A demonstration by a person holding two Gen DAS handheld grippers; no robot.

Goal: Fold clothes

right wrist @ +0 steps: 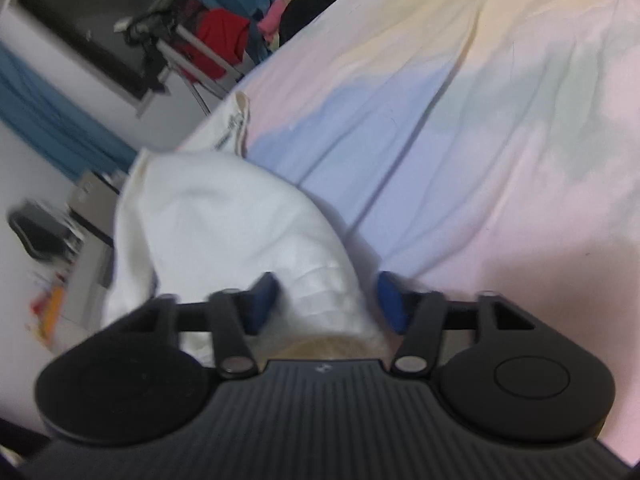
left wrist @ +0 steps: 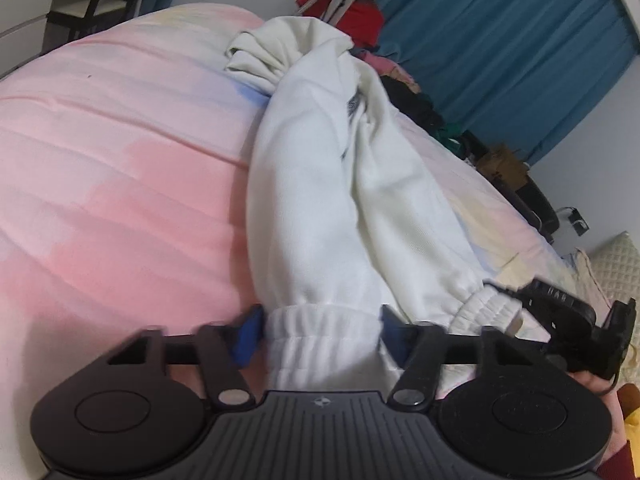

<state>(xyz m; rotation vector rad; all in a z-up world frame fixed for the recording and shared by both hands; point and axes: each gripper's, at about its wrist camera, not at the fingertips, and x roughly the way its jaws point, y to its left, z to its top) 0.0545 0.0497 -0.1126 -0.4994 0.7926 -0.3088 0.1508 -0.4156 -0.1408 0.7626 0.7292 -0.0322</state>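
Note:
A white fleece garment (left wrist: 320, 200) lies lengthwise on the pastel pink bedsheet (left wrist: 120, 160), with two long tubes that end in elastic cuffs. Its far end is bunched up. My left gripper (left wrist: 322, 332) is shut on the nearer cuff (left wrist: 320, 344), blue pads pressing on both sides. To the right, my right gripper (left wrist: 528, 300) holds the other cuff (left wrist: 488, 308). In the right wrist view, the right gripper (right wrist: 326, 300) has white fabric (right wrist: 224, 216) between its pads, raised a little off the sheet (right wrist: 480, 160).
Blue curtains (left wrist: 500, 40) hang behind the bed. A pile of dark and coloured clothes (left wrist: 420, 100) sits at the far edge, with a rack holding a red garment (right wrist: 216, 40) beyond. A quilted pillow (left wrist: 612, 264) is at the right. A hand (left wrist: 596, 384) holds the right gripper.

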